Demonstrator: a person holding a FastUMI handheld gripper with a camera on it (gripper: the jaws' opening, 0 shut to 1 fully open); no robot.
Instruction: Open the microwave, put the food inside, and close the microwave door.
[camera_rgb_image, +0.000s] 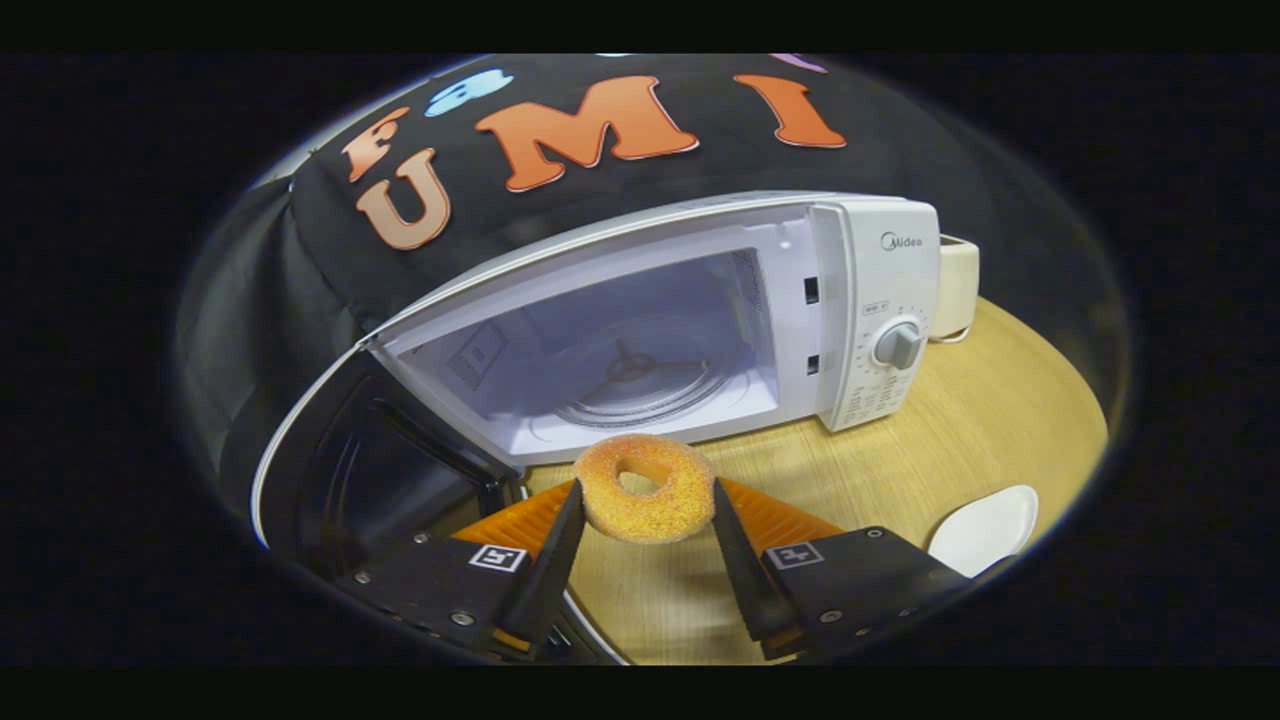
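Note:
A sugar-dusted orange doughnut (647, 488) hangs above the wooden table, pressed on both sides by my gripper (645, 492), which is shut on it. Just beyond the fingers stands a white microwave (880, 300) with its cavity exposed; a glass turntable (640, 385) lies on the cavity floor. The dark-windowed door (370, 480) is swung wide to the left of the cavity, reaching down beside my left finger. A round dial (897, 345) sits on the control panel at the right of the cavity.
The wooden table (960, 420) stretches out to the right of the microwave. A white plate (985, 528) lies on it near my right finger. A cream-coloured box (957, 285) stands behind the microwave's right side. Black cloth forms the wall behind.

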